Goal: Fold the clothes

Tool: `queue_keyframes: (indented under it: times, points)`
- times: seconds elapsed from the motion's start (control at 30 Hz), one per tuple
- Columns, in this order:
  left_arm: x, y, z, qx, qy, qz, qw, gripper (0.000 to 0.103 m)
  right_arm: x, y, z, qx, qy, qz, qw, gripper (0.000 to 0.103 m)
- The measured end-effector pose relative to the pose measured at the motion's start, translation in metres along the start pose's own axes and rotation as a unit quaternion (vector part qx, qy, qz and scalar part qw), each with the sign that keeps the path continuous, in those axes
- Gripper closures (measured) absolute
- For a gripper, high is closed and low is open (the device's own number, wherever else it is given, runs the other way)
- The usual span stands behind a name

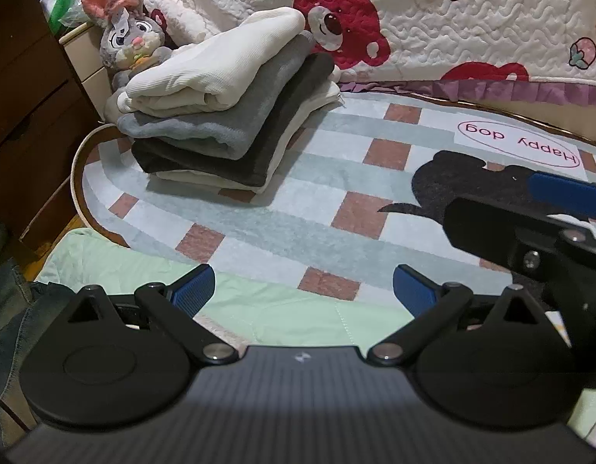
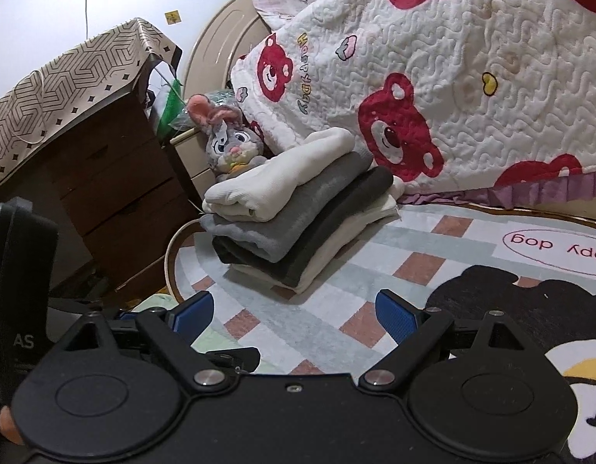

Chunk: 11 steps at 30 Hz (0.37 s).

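On the rug (image 1: 259, 208), your stack (image 1: 220, 108) is done; both tools, left tool (image 1: 303, 290) and right tool (image 2: 294, 311), hang spread, empty. Next, grab the green garment (image 1: 259, 309) below.

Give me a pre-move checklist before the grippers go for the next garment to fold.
1. Left gripper open and holding nothing: ok.
2. Right gripper open and holding nothing: ok.
3. Pale mint-green cloth lying right under the left gripper, within easy reach by the look of it: ok.
4. Stack of folded white, grey and dark garments sitting apart on the checked oval rug, out of the way: ok.
5. Stack stable: cannot tell; the layers are offset and lean toward the grey plush rabbit.
6. Whole outline of the mint-green cloth visible for picking corners: not ok; the grippers hide much of it.
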State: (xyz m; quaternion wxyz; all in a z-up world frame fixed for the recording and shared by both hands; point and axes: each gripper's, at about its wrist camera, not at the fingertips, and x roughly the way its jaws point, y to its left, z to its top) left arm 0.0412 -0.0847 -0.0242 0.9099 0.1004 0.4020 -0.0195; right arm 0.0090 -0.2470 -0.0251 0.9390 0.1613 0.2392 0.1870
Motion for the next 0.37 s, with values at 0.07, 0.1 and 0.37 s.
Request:
queue_keyframes:
  times: [0.07, 0.1, 0.37]
  points:
    - [-0.0003, -0.0012, -0.0008, 0.002, 0.0, -0.002, 1.0, 0.002, 0.0004, 0.0001, 0.0, 0.002, 0.001, 0.0, 1.0, 0.01]
    - [-0.0005, -0.0019, -0.0013, 0.003, 0.0, -0.003, 1.0, 0.001, 0.0007, 0.0003, -0.0001, 0.003, 0.002, 0.0, 1.0, 0.01]
    - [-0.0007, -0.0034, -0.0023, 0.009, -0.002, -0.003, 1.0, 0.0, 0.0016, 0.0001, -0.0011, 0.005, 0.006, 0.001, 1.0, 0.01]
